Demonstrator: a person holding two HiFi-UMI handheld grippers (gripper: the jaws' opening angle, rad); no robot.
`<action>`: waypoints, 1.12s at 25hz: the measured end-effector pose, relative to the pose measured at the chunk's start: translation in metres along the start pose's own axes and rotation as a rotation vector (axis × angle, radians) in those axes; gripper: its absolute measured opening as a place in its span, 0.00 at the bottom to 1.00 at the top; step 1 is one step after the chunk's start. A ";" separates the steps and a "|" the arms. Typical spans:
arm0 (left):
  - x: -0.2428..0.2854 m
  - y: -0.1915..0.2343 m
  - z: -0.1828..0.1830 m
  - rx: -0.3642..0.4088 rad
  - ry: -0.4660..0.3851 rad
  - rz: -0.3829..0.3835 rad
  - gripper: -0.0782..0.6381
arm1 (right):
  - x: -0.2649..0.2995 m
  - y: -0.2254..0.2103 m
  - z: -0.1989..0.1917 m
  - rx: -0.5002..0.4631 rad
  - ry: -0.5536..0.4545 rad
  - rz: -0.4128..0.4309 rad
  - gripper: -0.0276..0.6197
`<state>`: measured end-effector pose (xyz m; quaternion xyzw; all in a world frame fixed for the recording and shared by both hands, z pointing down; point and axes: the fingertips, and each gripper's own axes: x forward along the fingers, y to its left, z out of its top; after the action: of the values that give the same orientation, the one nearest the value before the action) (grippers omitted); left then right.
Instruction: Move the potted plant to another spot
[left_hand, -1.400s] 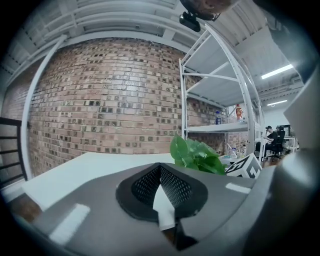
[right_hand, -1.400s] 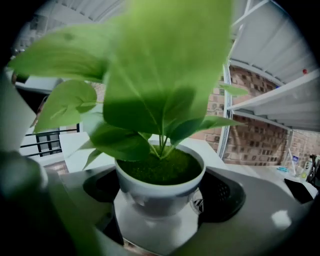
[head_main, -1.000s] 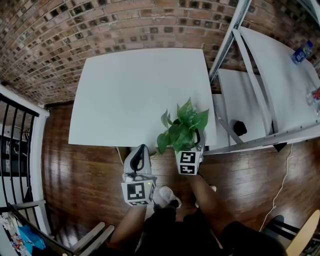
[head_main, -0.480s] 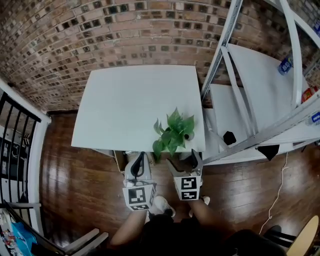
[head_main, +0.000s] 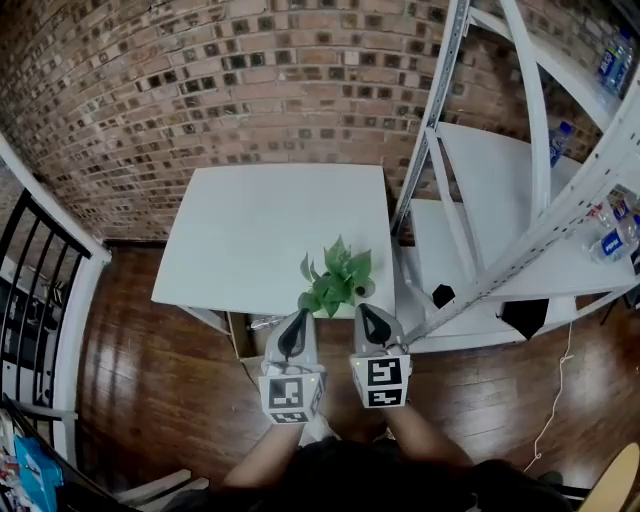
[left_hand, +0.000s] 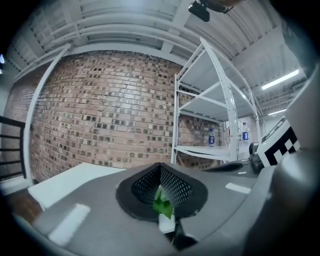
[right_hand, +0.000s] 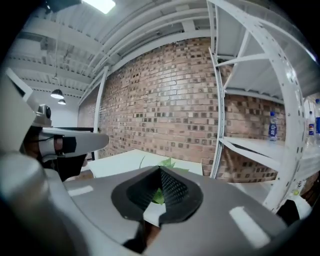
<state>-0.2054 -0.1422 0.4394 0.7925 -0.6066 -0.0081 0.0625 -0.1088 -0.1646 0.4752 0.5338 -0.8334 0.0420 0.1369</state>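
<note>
The potted plant (head_main: 335, 280), green leaves over a small pot, stands on the near right corner of the white table (head_main: 260, 220). Both grippers hang side by side in front of the table's near edge, apart from the plant. My left gripper (head_main: 297, 320) is shut and holds nothing. Its own view shows the jaws of the left gripper (left_hand: 160, 167) meeting, with a leaf (left_hand: 161, 202) visible through the slit below. My right gripper (head_main: 366, 312) is closing to shut with nothing between its jaws. In its own view the right gripper (right_hand: 161, 171) points at the plant (right_hand: 167, 163).
A white metal shelving rack (head_main: 470, 200) stands right of the table, with bottles (head_main: 560, 140) on its shelves and a dark object (head_main: 442, 295) lower down. A brick wall is behind. A black railing (head_main: 30, 290) runs at the left over the wooden floor (head_main: 150, 380).
A second ago the right gripper was at the pot. It has since drawn back, risen and shut. The left gripper has risen too. The plant stays on the table corner.
</note>
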 end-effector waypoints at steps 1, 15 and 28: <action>0.001 -0.005 0.003 0.003 0.003 -0.004 0.13 | -0.003 -0.004 0.005 0.009 -0.010 -0.003 0.05; -0.002 -0.011 -0.004 0.052 0.099 0.057 0.13 | -0.034 0.000 0.029 0.016 -0.086 0.009 0.05; -0.015 -0.024 -0.003 0.080 0.105 0.040 0.13 | -0.045 0.006 0.025 0.042 -0.102 0.017 0.05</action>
<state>-0.1856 -0.1215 0.4384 0.7814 -0.6181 0.0588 0.0626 -0.1009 -0.1277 0.4396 0.5311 -0.8426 0.0334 0.0825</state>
